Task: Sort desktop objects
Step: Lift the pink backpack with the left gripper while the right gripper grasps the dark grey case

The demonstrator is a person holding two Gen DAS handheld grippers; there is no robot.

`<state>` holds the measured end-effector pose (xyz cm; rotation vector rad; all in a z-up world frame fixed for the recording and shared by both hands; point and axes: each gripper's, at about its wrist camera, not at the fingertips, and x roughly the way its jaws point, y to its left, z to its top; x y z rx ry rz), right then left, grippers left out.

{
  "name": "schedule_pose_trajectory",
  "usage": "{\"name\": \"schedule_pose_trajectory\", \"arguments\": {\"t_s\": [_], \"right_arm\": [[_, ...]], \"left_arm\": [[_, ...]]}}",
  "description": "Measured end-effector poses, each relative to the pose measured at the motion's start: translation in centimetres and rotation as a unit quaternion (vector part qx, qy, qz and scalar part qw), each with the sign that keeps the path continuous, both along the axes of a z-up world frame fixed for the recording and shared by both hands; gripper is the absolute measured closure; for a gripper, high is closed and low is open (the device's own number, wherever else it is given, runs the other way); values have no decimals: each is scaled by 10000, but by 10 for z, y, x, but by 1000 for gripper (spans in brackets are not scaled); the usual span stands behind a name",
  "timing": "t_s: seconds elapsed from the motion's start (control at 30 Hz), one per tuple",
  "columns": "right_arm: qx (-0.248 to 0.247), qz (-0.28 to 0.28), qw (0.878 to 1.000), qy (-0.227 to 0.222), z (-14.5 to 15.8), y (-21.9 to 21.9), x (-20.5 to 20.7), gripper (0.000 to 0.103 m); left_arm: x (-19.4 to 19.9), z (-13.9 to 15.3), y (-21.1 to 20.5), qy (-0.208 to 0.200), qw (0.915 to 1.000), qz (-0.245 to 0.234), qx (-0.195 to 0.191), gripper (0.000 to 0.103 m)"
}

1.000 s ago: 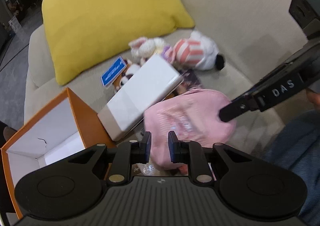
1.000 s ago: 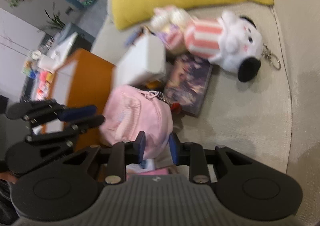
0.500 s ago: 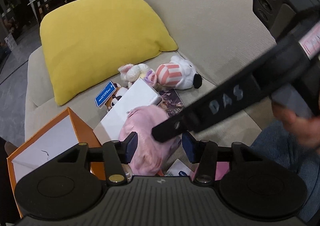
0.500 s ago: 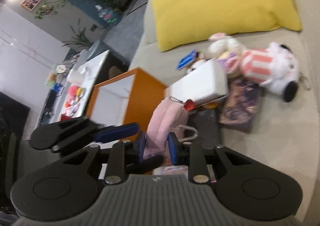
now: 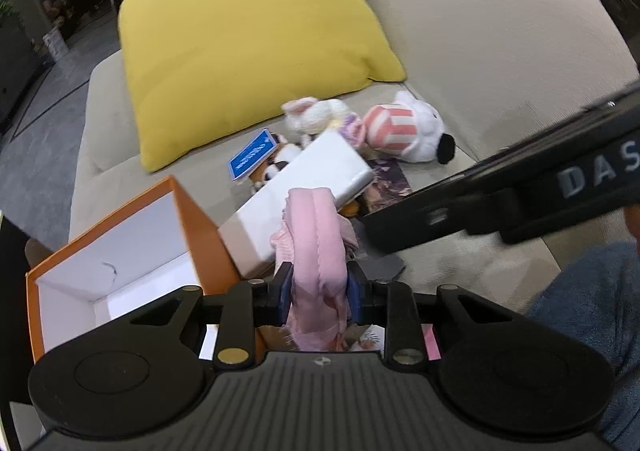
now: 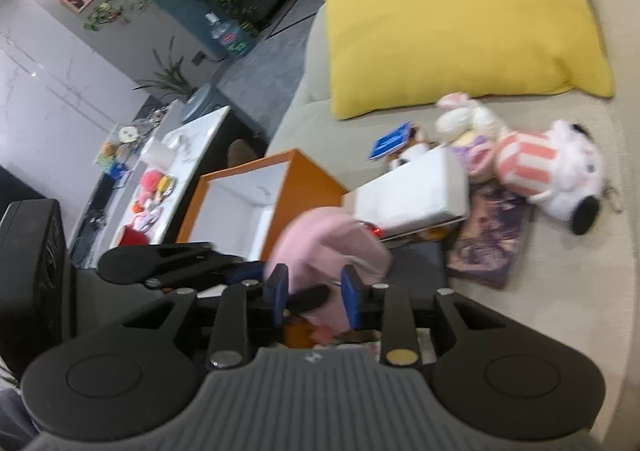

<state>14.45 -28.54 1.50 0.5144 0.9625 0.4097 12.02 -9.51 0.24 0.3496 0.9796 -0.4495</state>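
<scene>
The letters "DAS" stand in pale print on the black body of the right gripper point(image 5: 500, 207) where it crosses the right of the left wrist view; the blue card point(image 5: 253, 155) bears white writing too small to read

Everything lies on a beige sofa point(image 5: 460, 51), with a yellow cushion point(image 5: 248, 47) at the far side. Beyond the sofa's left end the room shows a grey floor, a white tabletop point(image 6: 188, 155) crowded with small things, potted plants and a framed picture on the wall

The pink pouch point(image 5: 318, 251) hangs in front of the white box point(image 5: 304, 199), just right of the open orange box point(image 5: 120, 251). The left gripper point(image 5: 319, 291) is closing, its blue pads pressed on the pouch's lower part. The right gripper point(image 6: 312, 293) is opening, the pouch between its pads, only the right one touching. Far right lie a striped plush point(image 5: 404, 131) and a white bunny plush point(image 5: 316, 113)
</scene>
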Motion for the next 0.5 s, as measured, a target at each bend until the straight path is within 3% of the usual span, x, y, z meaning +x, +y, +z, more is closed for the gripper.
{"name": "schedule_pose_trajectory", "arguments": {"t_s": [0.2, 0.5], "right_arm": [[-622, -148, 9964, 548, -34, -10, 8, 56], [-510, -115, 9832, 1747, -110, -23, 56, 46]], "left_arm": [[5, 3, 17, 117, 9996, 223, -145, 75], [16, 4, 30, 131, 9983, 398, -407, 77]]}}
